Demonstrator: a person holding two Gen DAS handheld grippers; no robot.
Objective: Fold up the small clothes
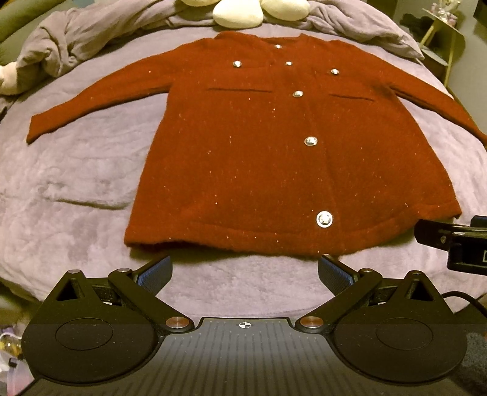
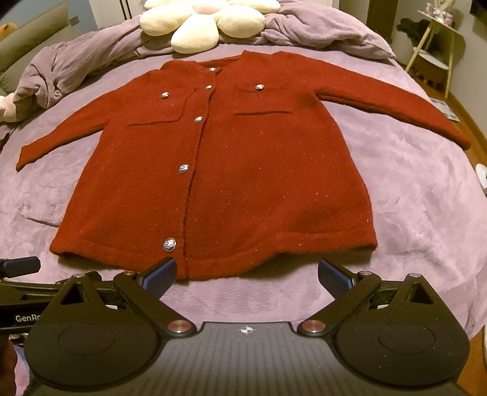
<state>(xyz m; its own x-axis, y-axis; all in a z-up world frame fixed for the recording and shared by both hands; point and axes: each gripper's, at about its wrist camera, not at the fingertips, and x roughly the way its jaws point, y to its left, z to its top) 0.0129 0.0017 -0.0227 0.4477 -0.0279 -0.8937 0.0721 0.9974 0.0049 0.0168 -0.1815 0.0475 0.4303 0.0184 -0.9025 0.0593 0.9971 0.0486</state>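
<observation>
A purple plush blanket (image 2: 411, 195) covers the whole bed and makes the working surface; it runs bare and flat to the left, right and near side of the garment, giving wide open room on all three sides. At the far edge a crumpled purple duvet (image 2: 319, 33) is heaped along the head of the bed, with a cream flower-shaped cushion (image 2: 197, 27) resting on it just beyond the collar.

The red cardigan (image 2: 243, 170) lies flat and face up in the middle of the blanket, buttoned, collar far and hem near. Its left sleeve (image 2: 61, 134) stretches out to the left and slightly nearward, and its right sleeve (image 2: 395, 103) reaches out to the right, the cuff ending close to the bed's right edge. The hem (image 2: 213, 262) sits a little short of the bed's near edge, leaving a strip of bare blanket. Two chest pocket flaps lie closed; nothing shows inside them. Silver buttons (image 2: 169, 244) run down the front.

Off the bed at the far right stands a small side table (image 2: 438, 39).

The right gripper (image 2: 246, 272) hovers just near of the hem's middle, fingers spread wide, holding nothing. The left gripper (image 1: 245, 269) sits likewise near the hem, fingers spread apart and empty.
</observation>
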